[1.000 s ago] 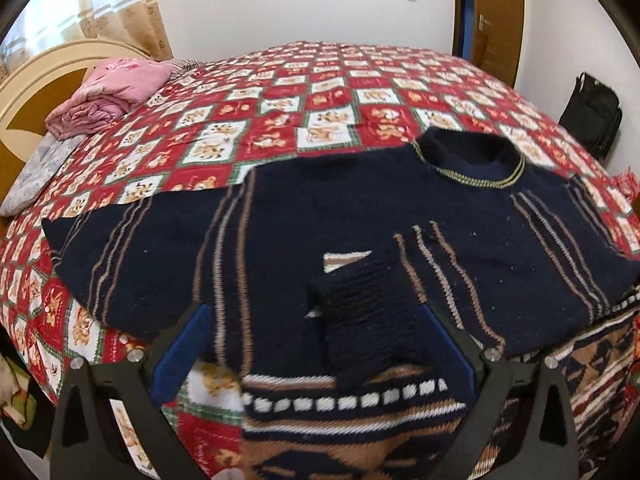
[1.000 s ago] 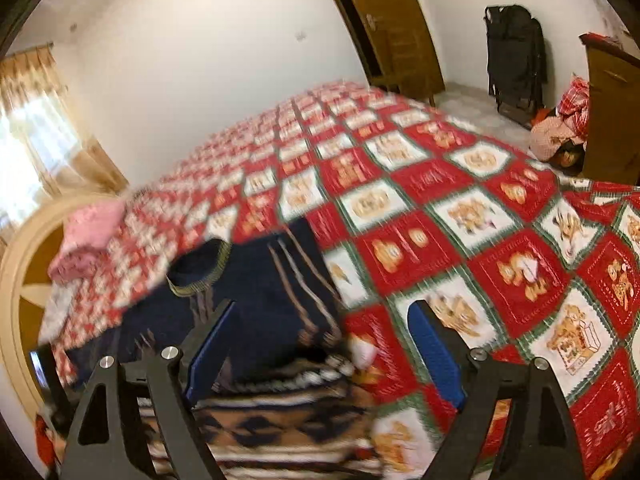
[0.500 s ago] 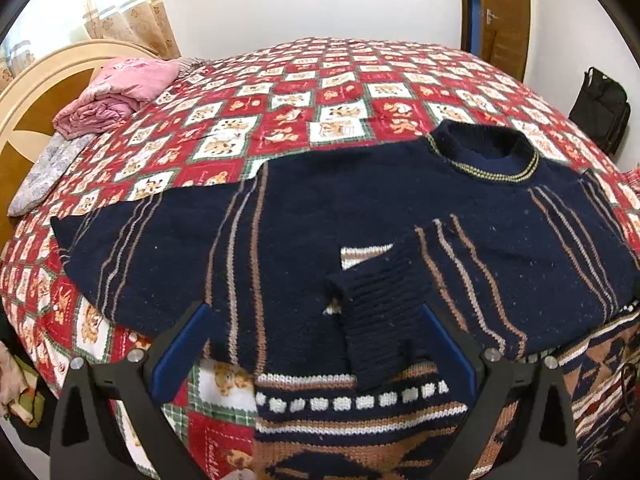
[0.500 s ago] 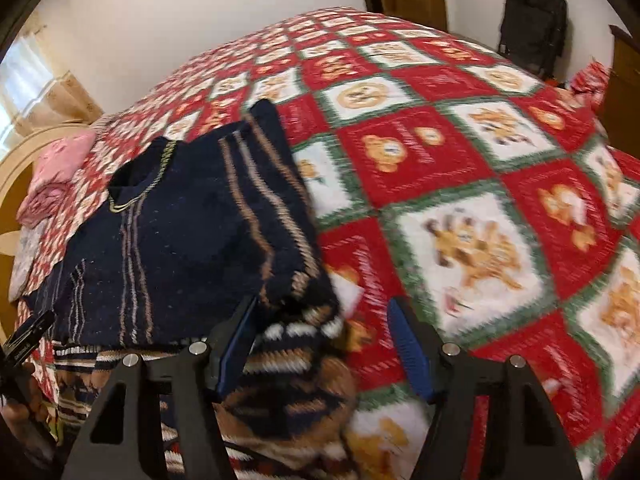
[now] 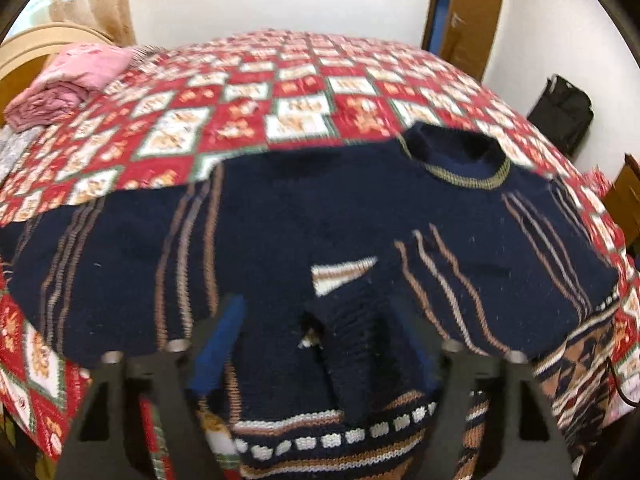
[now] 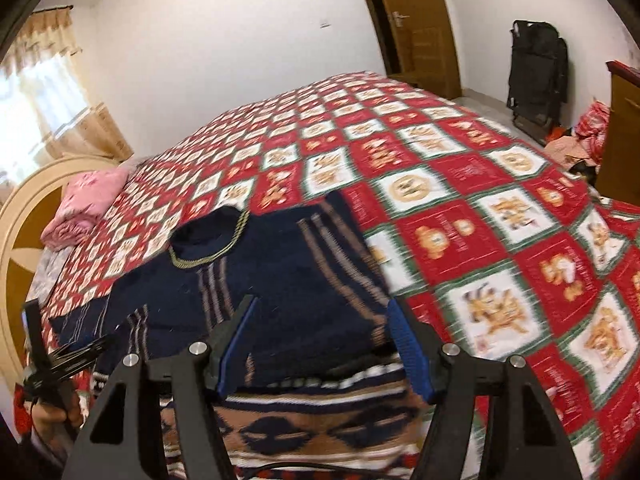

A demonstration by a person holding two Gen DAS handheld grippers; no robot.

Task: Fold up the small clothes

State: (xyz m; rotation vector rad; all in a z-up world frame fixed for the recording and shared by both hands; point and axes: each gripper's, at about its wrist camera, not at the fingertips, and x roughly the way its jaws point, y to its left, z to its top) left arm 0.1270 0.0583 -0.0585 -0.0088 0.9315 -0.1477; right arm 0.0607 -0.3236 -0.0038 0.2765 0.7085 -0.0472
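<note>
A navy knit sweater (image 5: 320, 220) with tan stripes lies spread on the red patterned bedspread (image 5: 240, 92), its collar (image 5: 456, 156) at the far side. One sleeve is folded in across the body, with its ribbed cuff (image 5: 352, 332) near the patterned hem (image 5: 340, 436). My left gripper (image 5: 320, 344) straddles that cuff; its jaws are closing and the pads stand clear of the cloth. My right gripper (image 6: 320, 336) hangs over the sweater (image 6: 280, 280) at its right side, above the hem band (image 6: 320, 420), open with flat cloth between its fingers. The left gripper (image 6: 60, 356) and a hand show at that view's left edge.
Folded pink clothes (image 5: 68, 80) lie by the wooden headboard (image 6: 24, 208). The bedspread (image 6: 500, 240) stretches to the right of the sweater. A black bag (image 6: 536, 68) leans on the wall near a door (image 6: 416, 20). A wooden cabinet (image 6: 624, 120) and loose clothes (image 6: 584, 136) stand beyond the bed.
My left gripper's jaws have narrowed around the cuff and it has dipped closer. My right gripper has slid left from the hem corner onto the sweater's side, its jaws narrower than a second ago.
</note>
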